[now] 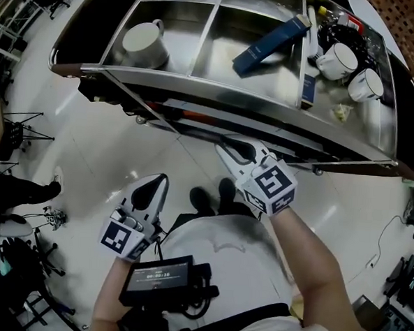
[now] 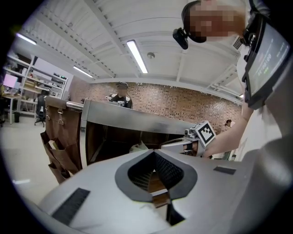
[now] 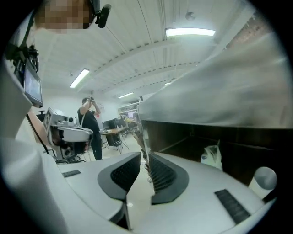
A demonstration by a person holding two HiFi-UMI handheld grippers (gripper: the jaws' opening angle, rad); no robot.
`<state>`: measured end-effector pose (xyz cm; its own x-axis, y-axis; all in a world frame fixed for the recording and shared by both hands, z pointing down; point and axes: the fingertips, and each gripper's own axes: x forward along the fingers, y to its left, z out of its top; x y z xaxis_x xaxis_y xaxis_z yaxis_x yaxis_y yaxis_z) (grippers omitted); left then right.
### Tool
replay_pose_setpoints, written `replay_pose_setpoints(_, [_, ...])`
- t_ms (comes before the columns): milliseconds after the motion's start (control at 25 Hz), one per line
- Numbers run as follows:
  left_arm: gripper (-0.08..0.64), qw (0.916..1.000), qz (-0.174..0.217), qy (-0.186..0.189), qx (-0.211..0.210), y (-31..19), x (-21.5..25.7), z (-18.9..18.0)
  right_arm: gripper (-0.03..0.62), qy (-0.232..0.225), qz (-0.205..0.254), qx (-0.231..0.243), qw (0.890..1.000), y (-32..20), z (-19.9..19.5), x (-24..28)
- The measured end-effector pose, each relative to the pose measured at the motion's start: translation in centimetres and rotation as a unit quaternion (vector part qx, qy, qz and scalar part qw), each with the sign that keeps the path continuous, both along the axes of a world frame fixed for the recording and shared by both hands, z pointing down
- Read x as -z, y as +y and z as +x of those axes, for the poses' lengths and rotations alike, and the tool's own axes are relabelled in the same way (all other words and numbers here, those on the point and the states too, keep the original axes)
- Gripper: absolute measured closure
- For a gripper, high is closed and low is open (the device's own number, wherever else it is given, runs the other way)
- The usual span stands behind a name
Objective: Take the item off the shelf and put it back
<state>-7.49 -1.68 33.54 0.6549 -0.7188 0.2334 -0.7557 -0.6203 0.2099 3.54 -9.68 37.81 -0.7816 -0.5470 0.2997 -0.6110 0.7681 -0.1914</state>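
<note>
Right gripper view blurs the shelf's [image 3: 219,100] top edge and crops a white round object [image 3: 264,178] inside it — left gripper [image 2: 154,153] and right gripper [image 3: 144,160], near the shelf, have jaws clenched on nothing.

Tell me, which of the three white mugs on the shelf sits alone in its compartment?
The mug at the left end of the shelf: nothing else shares its compartment. The other two mugs sit close together at the right end.
</note>
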Motion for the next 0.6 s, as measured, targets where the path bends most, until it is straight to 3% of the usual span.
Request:
replay_pose_setpoints(160, [0.552, 1.0000, 0.004, -0.008, -0.002, -0.4, 1.7, -0.1, 0.531, -0.024, 0.001, 0.040, 0.999, 1.9, -2.4, 3.7])
replay_pose_setpoints(400, [0.552, 0.9998, 0.013, 0.011, -0.007, -0.6, 4.6, -0.1, 0.531, -0.081, -0.007, 0.084, 0.993, 4.2, -4.6, 8.5])
replay_pose_setpoints(600, [0.552, 0.9987, 0.034, 0.016, -0.034, -0.3, 6.7, 0.4, 0.537, -0.088, 0.007, 0.122, 0.989, 5.6, -5.5, 11.7])
